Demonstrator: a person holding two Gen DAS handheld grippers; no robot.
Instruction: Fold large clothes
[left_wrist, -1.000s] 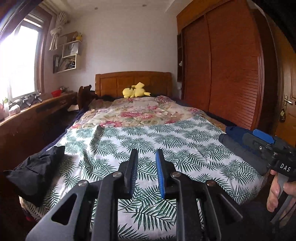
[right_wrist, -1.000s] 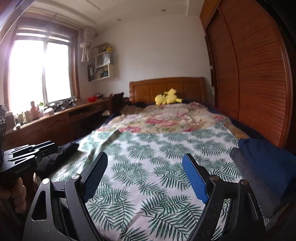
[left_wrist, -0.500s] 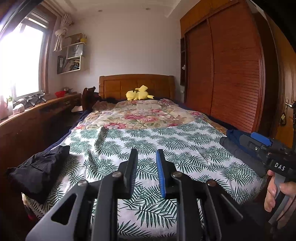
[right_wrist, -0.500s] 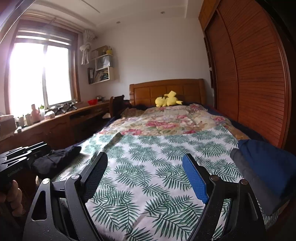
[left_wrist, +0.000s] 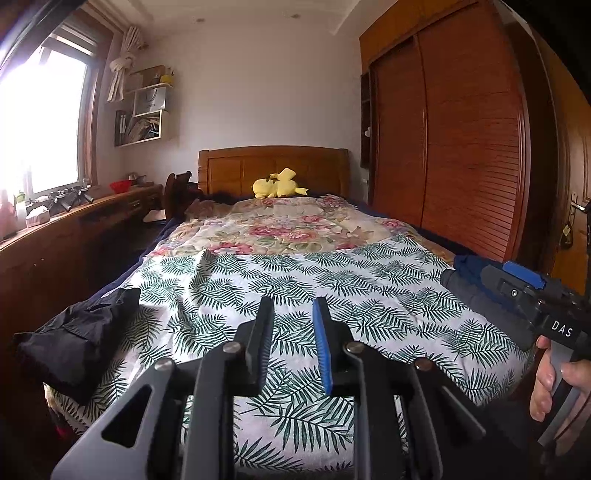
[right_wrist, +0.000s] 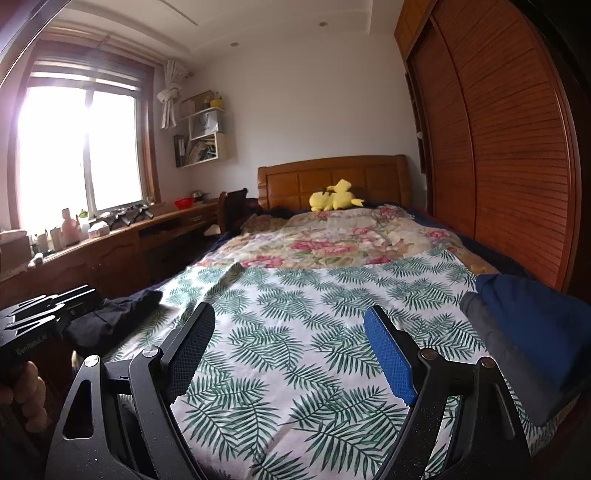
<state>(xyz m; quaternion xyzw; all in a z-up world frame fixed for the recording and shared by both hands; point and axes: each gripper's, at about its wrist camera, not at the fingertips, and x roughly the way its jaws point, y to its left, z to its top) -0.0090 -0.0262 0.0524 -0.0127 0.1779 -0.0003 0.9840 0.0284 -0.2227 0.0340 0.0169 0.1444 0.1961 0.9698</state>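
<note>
A crumpled black garment (left_wrist: 81, 332) lies on the bed's near left corner, also visible in the right wrist view as the black garment (right_wrist: 110, 321). A folded blue garment (right_wrist: 535, 317) rests on a grey one (right_wrist: 491, 343) at the near right edge; in the left wrist view the grey one (left_wrist: 476, 295) shows there too. My left gripper (left_wrist: 293, 306) hovers over the foot of the bed, its jaws a narrow gap apart with nothing between them. My right gripper (right_wrist: 291, 321) hangs beside it, jaws wide open and empty.
The bed carries a palm-leaf sheet (left_wrist: 295, 269) and a floral quilt (left_wrist: 288, 229) farther back. A yellow plush toy (left_wrist: 277, 184) sits at the headboard. A wooden desk (right_wrist: 122, 243) runs along the left under the window. A wardrobe (left_wrist: 461, 147) lines the right.
The left gripper has drifted slightly back from the bed, so the sheet's near edge shows lower in its view. The right gripper has not moved. Both keep the same jaw gaps.
</note>
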